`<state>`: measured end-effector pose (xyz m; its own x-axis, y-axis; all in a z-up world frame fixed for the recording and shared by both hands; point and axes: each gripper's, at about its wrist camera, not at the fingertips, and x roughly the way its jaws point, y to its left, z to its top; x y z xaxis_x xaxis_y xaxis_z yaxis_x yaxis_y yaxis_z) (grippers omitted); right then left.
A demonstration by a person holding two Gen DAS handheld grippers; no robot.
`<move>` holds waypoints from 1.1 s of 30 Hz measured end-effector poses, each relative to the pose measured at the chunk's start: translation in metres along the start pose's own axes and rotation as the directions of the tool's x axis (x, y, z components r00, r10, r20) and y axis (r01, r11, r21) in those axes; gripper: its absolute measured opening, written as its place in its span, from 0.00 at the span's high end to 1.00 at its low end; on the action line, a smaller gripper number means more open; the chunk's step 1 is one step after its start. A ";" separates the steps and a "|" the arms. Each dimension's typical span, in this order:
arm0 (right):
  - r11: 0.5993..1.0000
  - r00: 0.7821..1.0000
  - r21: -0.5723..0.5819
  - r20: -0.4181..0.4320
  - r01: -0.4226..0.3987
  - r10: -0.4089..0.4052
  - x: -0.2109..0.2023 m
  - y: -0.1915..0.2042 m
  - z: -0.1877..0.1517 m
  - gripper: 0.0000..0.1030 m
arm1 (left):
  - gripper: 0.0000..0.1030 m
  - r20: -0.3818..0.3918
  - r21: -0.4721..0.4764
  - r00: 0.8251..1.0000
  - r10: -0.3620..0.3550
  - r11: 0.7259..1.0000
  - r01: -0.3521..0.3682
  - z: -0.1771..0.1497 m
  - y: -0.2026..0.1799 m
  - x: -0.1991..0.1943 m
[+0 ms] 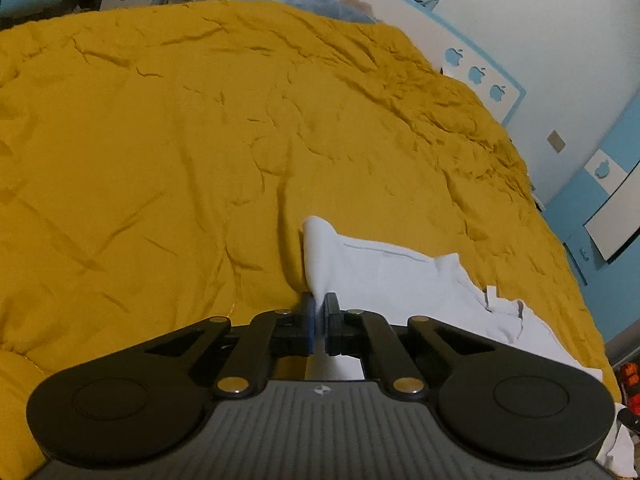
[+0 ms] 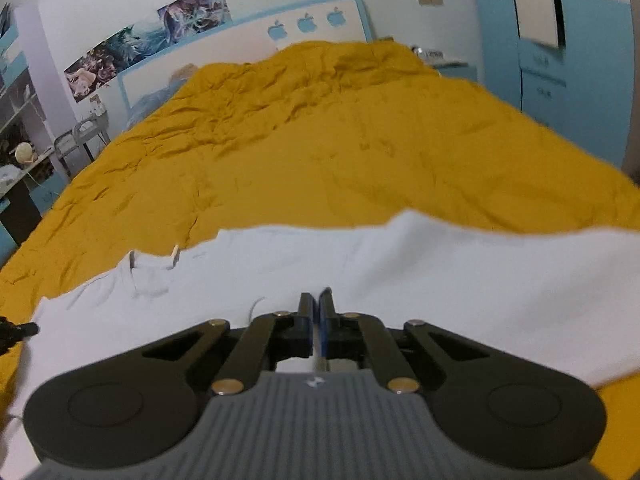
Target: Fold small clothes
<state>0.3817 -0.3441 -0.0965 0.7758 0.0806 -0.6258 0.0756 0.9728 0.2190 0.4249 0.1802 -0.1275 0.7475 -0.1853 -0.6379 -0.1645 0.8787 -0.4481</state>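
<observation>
White garment (image 1: 400, 280), flat on bed (image 1: 160, 160): left gripper (image 1: 319, 320) and right gripper (image 2: 318, 320) jaws each clenched on near-edge cloth, seemingly for folding.

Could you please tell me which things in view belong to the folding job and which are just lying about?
Job:
- white garment
- left hand-held gripper, shut on the garment
- right hand-held gripper, shut on it

Lying about:
- yellow bedspread
- posters
- shelving

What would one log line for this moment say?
left gripper: shut on white garment | right gripper: shut on white garment | surface: yellow bedspread
</observation>
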 end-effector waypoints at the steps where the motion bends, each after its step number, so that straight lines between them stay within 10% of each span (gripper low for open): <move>1: 1.000 1.000 -0.018 -0.006 0.016 -0.016 0.008 0.002 0.002 1.00 | 0.96 -0.005 0.006 1.000 0.011 1.000 -0.011 0.000 0.000 0.004; 9: 0.984 0.975 0.015 -0.140 0.178 -0.174 0.043 -0.016 -0.015 1.00 | 0.87 -0.045 0.037 0.994 0.099 0.995 -0.097 0.002 0.004 0.012; 15: 0.986 0.988 0.163 -0.152 0.037 -0.012 0.013 -0.029 -0.021 0.76 | 0.77 -0.083 0.034 0.995 0.062 0.998 -0.059 -0.002 -0.001 -0.019; 28: 0.971 0.996 0.237 -0.082 -0.018 0.039 -0.003 -0.020 -0.027 0.75 | 0.72 -0.174 0.073 0.979 0.104 0.993 -0.093 -0.049 0.009 -0.069; 33: 0.984 0.981 0.181 -0.189 -0.002 0.036 0.017 -0.011 -0.041 1.00 | 0.80 -0.204 0.102 0.969 0.136 0.988 -0.117 -0.058 0.003 -0.057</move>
<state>0.3682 -0.3441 -0.1402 0.6453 0.1557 -0.7479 0.1862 0.9174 0.3517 0.3441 0.1681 -0.1289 0.5707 -0.1497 -0.8074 -0.1847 0.9346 -0.3039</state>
